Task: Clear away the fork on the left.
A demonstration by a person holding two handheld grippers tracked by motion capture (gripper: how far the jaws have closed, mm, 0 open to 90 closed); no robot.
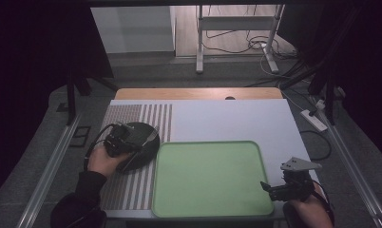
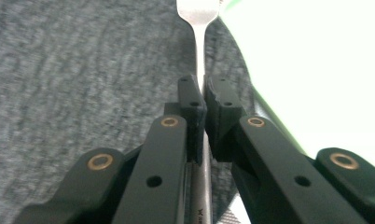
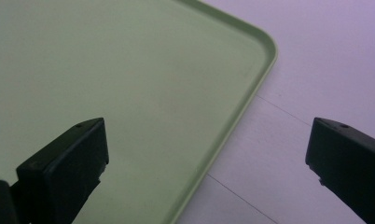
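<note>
Clamped tight on the handle of a metal fork, the left gripper holds the utensil above a dark round plate at the left of the table, the tines pointing right toward the green tray. Seen from above, the fork shows as a thin bright line crossing the plate's right edge, just short of the tray's raised rim. At the near right corner, the right gripper waits with its jaws wide apart and nothing between them, poised over the tray's right edge where it meets the pale mat.

Judging by the layout, the fork is bound for the tray. Doing that well likely means keeping the handle level, lifting the tines clear over the rim, and lowering them flat onto the bare green surface before letting go. The rim is the one obstacle on that short path; a low approach could catch it and twist the fork in the grip. A striped placemat lies beneath the plate, and a power strip sits off the table at far right.
</note>
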